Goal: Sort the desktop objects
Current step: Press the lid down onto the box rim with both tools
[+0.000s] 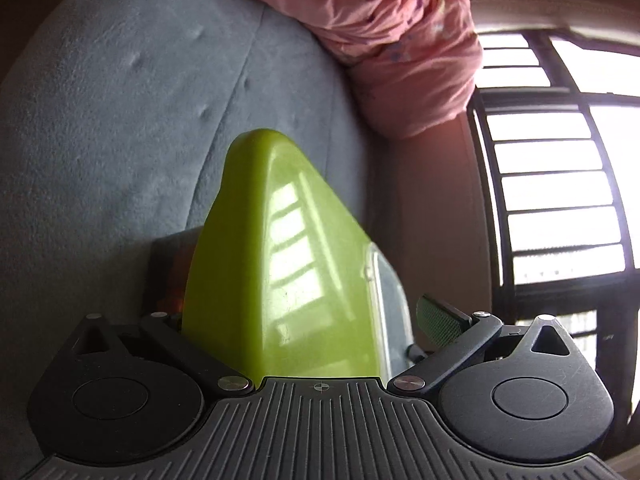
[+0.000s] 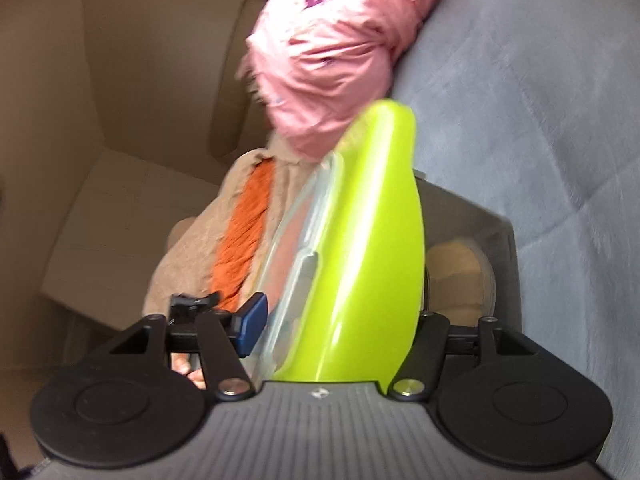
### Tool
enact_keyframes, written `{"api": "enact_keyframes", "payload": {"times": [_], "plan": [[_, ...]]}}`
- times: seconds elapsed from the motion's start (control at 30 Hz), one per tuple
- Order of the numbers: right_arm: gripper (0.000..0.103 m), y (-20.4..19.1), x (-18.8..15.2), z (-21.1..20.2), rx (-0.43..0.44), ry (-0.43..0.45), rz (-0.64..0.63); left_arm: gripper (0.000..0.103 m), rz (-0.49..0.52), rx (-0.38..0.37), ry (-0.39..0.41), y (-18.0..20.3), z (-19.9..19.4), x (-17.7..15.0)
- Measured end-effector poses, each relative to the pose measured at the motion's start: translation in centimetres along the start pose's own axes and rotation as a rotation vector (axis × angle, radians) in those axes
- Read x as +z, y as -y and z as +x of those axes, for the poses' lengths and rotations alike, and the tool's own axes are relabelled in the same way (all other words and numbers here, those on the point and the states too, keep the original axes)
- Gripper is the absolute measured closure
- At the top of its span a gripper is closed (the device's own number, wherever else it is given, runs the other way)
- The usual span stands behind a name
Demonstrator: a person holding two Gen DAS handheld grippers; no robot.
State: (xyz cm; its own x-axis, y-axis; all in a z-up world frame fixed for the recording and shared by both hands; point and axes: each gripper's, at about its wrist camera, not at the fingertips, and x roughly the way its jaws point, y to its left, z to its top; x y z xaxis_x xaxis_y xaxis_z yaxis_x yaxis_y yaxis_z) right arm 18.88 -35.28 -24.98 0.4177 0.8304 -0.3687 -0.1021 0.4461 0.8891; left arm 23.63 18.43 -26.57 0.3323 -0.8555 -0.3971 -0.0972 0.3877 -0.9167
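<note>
A lime-green plastic box with a clear lid (image 1: 276, 264) stands on edge between the fingers of my left gripper (image 1: 304, 320), which is shut on it; the green right pad (image 1: 438, 318) sits against the clear lid side. The same green box (image 2: 360, 260) fills the right wrist view, gripped by my right gripper (image 2: 336, 320), whose blue left pad (image 2: 250, 322) presses the clear lid. The left finger of the left gripper and the right finger of the right gripper are hidden behind the box.
A grey upholstered sofa (image 1: 120, 120) lies behind. A person in pink clothing (image 1: 400, 32) is close by. A barred window (image 1: 560, 180) is at the right. A beige and orange cloth (image 2: 240, 240) and a cardboard box (image 2: 100, 240) lie below.
</note>
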Motion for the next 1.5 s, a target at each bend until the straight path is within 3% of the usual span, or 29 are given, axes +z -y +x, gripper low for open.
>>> {"api": "enact_keyframes", "payload": {"times": [0.07, 0.13, 0.2, 0.33, 0.4, 0.53, 0.63, 0.7, 0.77, 0.9, 1.0, 1.17, 1.27, 1.37, 1.5], "plan": [[0.022, 0.4, 1.0, 1.0, -0.086, -0.032, 0.004, 0.0, -0.022, 0.013, -0.004, -0.3, 0.2, -0.1], [0.021, 0.6, 1.6, 1.5, -0.154, -0.077, 0.024, 0.0, -0.025, 0.044, -0.019, -1.0, -0.1, -0.6], [0.019, 0.6, 1.3, 1.3, -0.156, -0.135, 0.021, 0.0, -0.042, 0.068, -0.013, -1.9, -0.9, -1.2], [0.01, 0.2, 0.5, -0.5, -0.193, -0.158, 0.015, 0.0, -0.032, 0.151, 0.017, -2.5, -2.6, -2.3], [0.01, -0.2, 0.2, -2.2, -0.238, -0.146, 0.008, 0.0, 0.008, 0.204, 0.019, -1.9, -3.1, -2.9], [0.013, -1.6, 0.2, -3.9, -0.302, -0.042, -0.013, 0.0, 0.116, 0.279, -0.01, 0.9, -2.4, -4.6], [0.019, -3.2, 0.3, -2.9, -0.348, -0.03, -0.08, 0.0, 0.149, 0.283, -0.045, 2.5, -1.2, -6.3], [0.03, -3.7, 0.1, -1.7, -0.394, -0.062, -0.114, 0.0, 0.176, 0.314, -0.061, 3.5, -0.7, -7.6], [0.027, -4.0, -0.2, -1.4, -0.42, -0.044, -0.121, 0.0, 0.198, 0.323, -0.086, 4.1, -0.4, -9.1], [0.031, -3.5, 0.2, -2.5, -0.401, 0.012, -0.087, 0.0, 0.187, 0.294, -0.114, 4.3, -0.3, -10.9], [0.034, -3.2, -0.3, -3.1, -0.392, 0.023, -0.081, 0.0, 0.129, 0.36, -0.075, 2.8, 0.1, -10.4], [0.035, -2.7, -2.1, -3.9, -0.383, 0.03, -0.076, 0.0, 0.032, 0.347, 0.021, 1.7, 0.2, -8.3], [0.037, -2.3, -2.8, -4.5, -0.368, 0.061, -0.051, 0.0, 0.049, 0.38, 0.063, 2.7, 0.4, -7.4], [0.038, -2.4, -3.4, -4.7, -0.375, 0.09, -0.039, 0.0, 0.119, 0.49, 0.092, 3.9, 1.5, -6.7], [0.037, -3.0, -4.1, -4.9, -0.409, 0.137, -0.038, 0.0, 0.175, 0.613, 0.16, 4.0, -0.7, -7.8]]}}
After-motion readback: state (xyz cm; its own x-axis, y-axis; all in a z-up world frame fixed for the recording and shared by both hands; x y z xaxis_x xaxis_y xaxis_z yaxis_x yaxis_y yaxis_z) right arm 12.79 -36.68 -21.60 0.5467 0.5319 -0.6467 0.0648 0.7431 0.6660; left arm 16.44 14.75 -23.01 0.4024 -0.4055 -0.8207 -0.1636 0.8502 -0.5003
